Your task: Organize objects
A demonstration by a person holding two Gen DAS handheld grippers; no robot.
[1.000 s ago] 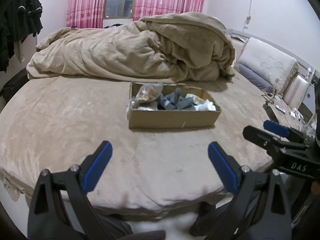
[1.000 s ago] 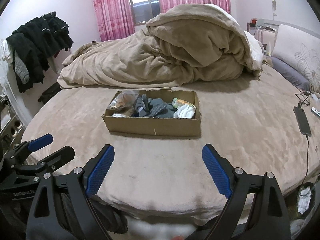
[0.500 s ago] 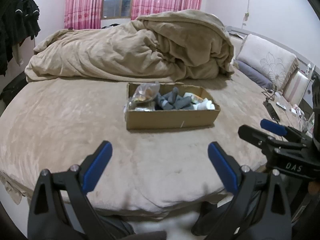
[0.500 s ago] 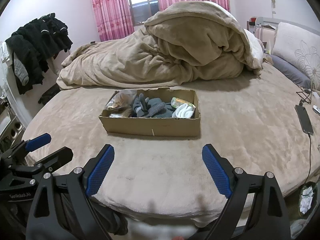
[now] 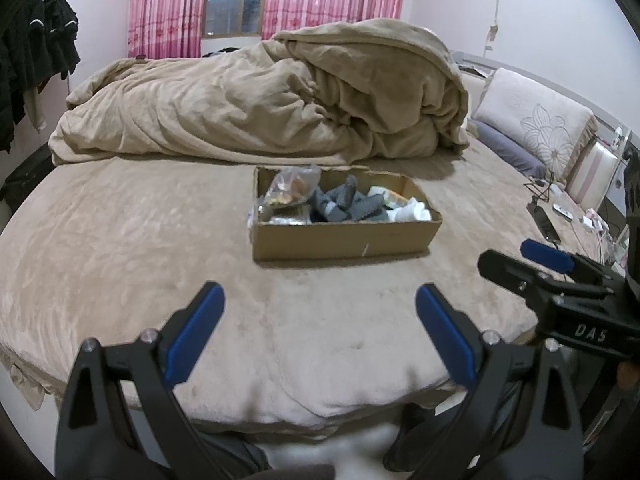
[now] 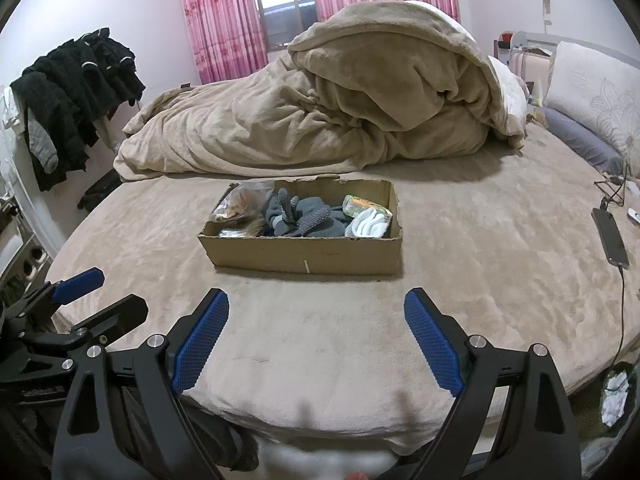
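The cardboard box (image 6: 302, 236) sits open-topped on my bed (image 6: 460, 248), roughly mid-mattress, its long side facing me. Inside, from left to right, lie a clear plastic bag of snacks (image 6: 240, 204), a heap of grey gloves (image 6: 304, 218) with dotted grips, a small green and orange packet (image 6: 360, 204) against the far right wall, and a folded white sock bundle (image 6: 370, 226) in the near right corner. Everything rests within the box walls; the bag and one glove finger poke above the rim.

My left claw (image 5: 318, 332) hovers over the near edge of the bed, well short of the box, blue pads spread wide and holding nothing. My right claw (image 6: 316, 336) hangs likewise over the near edge, pads far apart and empty. Each claw shows in the other's camera, off to the side.

Behind the box a rumpled tan duvet (image 6: 340, 100) is piled across the far half of the bed. A flowered pillow (image 6: 592, 92) lies at the right, and a phone (image 6: 610, 236) on its cable rests on the mattress near that edge. Dark clothes (image 6: 76, 92) hang at the left wall, and pink curtains (image 6: 224, 16) frame the window.
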